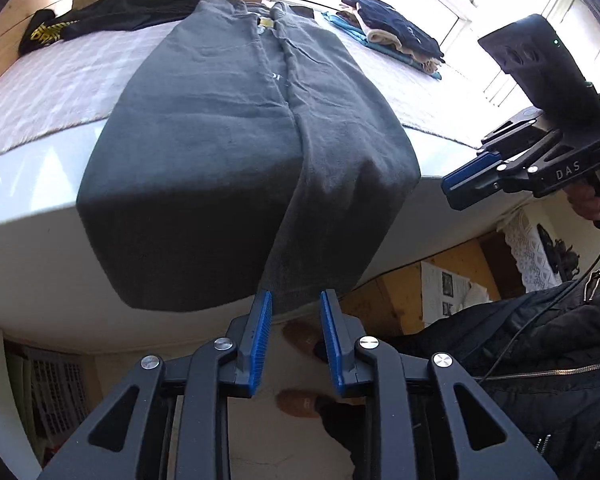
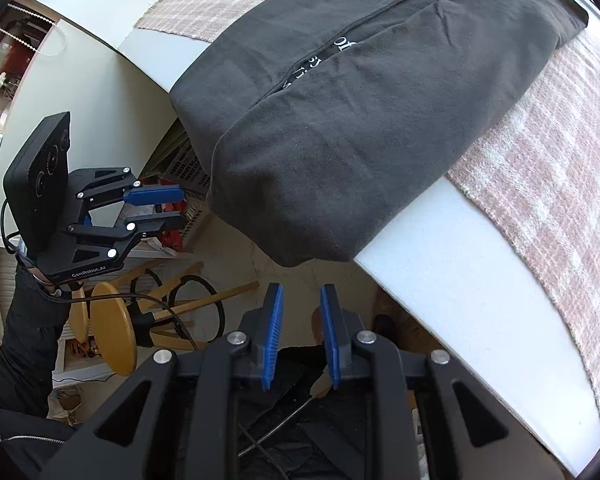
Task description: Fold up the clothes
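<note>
Both pairs of fingers are standing parted with nothing between their ribbed blue pads: your left gripper (image 1: pixel 295 300) is hovering at the bottom centre of its frame just below the hanging hem, and your right gripper (image 2: pixel 302 294) is sitting the same way in its own view, clear of the cloth.

You are facing one white table (image 1: pixel 32 184) with a smooth, rounded edge, and one pink-and-white woven cloth (image 2: pixel 548 168) is covering its top. One dark grey garment (image 1: pixel 228 148), soft and matte, is lying folded lengthwise down the middle of the left view, its lower end drooping over the table edge. One stack of folded clothes (image 1: pixel 396 36) is resting at upper right, and one black garment with yellow print (image 1: pixel 100 20) is lying at upper left. Two round wooden stools (image 2: pixel 112 328) are showing at lower left of the right view.
</note>
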Tool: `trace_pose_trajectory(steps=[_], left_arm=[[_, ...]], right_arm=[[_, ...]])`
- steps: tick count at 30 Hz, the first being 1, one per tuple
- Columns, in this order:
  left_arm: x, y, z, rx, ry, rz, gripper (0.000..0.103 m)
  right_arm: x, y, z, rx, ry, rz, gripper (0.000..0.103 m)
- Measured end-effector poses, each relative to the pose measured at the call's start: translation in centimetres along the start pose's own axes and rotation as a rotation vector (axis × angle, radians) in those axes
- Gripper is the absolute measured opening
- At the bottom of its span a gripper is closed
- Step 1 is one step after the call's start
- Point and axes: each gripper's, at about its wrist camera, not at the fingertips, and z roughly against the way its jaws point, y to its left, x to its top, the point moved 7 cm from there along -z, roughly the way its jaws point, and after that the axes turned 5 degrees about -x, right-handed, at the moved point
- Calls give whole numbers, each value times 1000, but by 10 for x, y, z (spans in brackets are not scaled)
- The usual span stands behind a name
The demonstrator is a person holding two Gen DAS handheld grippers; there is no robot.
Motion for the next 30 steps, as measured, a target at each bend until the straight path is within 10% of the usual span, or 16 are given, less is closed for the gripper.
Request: trace_pose_trajectory(steps=[6,11,17,30], left_arm=[[6,12,-36,-4,89,-49,24],[-4,5,-47,-111,149,-18,5],[4,-27,-9,-259,114,-18,6],[16,-28,28,-336,78,21,5]], right_arm=[[-13,-9,8,-6,-8,-18,21],[-22,-14,12,2,-37,-52,26],[-19,-18,1,8,-68,-86,29],[10,-16,-11,198,-216,-193,31]])
